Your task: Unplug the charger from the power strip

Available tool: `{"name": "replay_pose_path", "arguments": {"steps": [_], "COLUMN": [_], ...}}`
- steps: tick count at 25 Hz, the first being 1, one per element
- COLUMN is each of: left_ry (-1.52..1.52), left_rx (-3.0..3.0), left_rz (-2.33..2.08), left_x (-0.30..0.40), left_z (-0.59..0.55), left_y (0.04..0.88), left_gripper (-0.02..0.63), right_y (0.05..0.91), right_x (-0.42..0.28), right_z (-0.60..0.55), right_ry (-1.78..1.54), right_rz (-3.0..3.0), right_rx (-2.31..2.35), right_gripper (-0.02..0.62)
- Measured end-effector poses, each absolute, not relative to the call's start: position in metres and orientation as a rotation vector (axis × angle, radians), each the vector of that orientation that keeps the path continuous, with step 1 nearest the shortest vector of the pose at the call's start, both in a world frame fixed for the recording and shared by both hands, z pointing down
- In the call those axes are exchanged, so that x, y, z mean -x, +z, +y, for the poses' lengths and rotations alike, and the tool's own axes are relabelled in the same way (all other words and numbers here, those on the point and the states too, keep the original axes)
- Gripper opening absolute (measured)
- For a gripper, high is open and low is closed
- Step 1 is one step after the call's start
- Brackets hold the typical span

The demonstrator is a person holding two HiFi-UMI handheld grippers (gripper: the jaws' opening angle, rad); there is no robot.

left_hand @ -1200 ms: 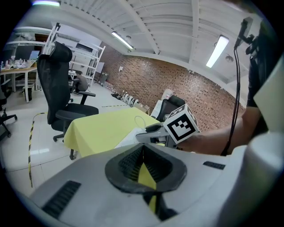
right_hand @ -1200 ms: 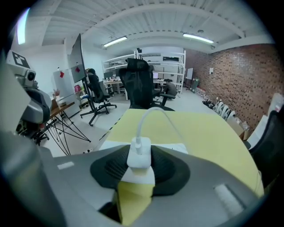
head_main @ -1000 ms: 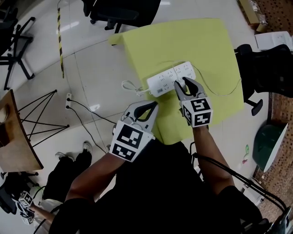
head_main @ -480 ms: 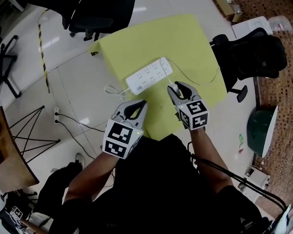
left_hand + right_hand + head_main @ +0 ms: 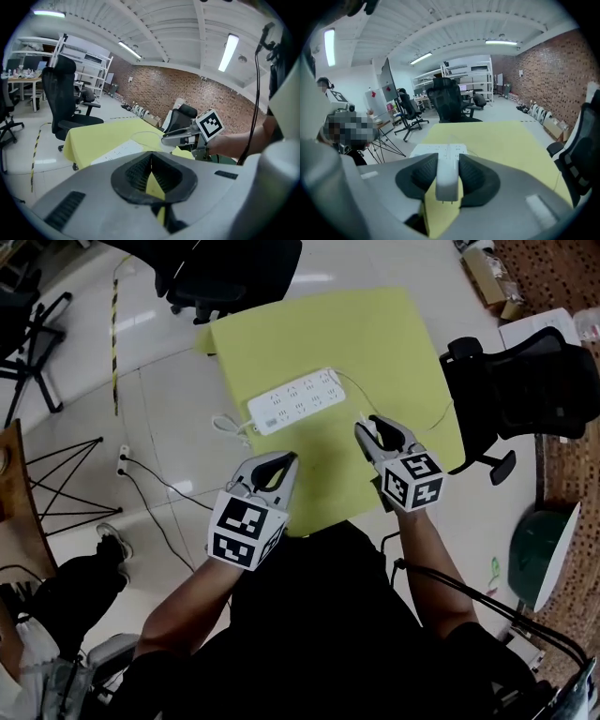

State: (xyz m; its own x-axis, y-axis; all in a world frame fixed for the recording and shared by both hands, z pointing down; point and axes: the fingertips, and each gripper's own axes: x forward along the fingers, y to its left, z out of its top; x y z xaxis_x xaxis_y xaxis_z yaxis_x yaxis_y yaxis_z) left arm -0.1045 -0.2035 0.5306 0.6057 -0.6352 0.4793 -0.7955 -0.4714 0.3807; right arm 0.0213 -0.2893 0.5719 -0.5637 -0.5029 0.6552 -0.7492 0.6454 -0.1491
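While the right gripper [image 5: 378,427] clenches a single white charger [image 5: 447,180] between its ribbed black pads, the plug sits clear of the power strip [image 5: 298,401] and hangs over the near part of the desk [image 5: 356,334]. One charger, one strip and two grippers are on show. The charger is a smooth, glossy plastic block with rounded edges, and two thin metal prongs stand bare at the end nearest the right gripper's camera. The power strip is a long, flat white bar lying at a slant on the desk, which is draped in a matte yellow-green cloth; its rows of sockets are too small to count. The left gripper [image 5: 284,461], grey plastic with the same dark ribbed lining, is clenched tip to tip on nothing and hovers at the desk's near edge, apart from the strip. Each gripper carries a cube of black-and-white square markers. Two black office chairs [image 5: 234,268] flank the desk on a pale, glossy tiled floor [image 5: 169,399], the second [image 5: 525,381] at the right. From the head view the jaws hide most of the charger, and the chair at the top is cut off by the frame.
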Motion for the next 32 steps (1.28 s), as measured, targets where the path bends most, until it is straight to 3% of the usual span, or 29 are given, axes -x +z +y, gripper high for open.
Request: {"name": "replay_pose_path", "arguments": {"steps": [20, 27, 32], "left_ry": [0.408, 0.450, 0.445], "left_rx": [-2.036, -2.003, -1.949], "left_rz": [-1.502, -1.536, -1.601], "left_x": [-0.028, -0.035, -0.021], "left_z": [-0.217, -0.215, -0.206], "left_y": [0.502, 0.486, 0.482], "left_gripper": [0.006, 0.006, 0.006], "right_y": [0.660, 0.678, 0.676], "right_x": [-0.195, -0.202, -0.207], "right_z": [-0.445, -0.461, -0.470], "right_ry": [1.269, 1.263, 1.015], "right_rz": [-2.367, -2.348, -2.322], "right_rx": [-1.014, -0.991, -0.986], "right_gripper": [0.137, 0.138, 0.153]}}
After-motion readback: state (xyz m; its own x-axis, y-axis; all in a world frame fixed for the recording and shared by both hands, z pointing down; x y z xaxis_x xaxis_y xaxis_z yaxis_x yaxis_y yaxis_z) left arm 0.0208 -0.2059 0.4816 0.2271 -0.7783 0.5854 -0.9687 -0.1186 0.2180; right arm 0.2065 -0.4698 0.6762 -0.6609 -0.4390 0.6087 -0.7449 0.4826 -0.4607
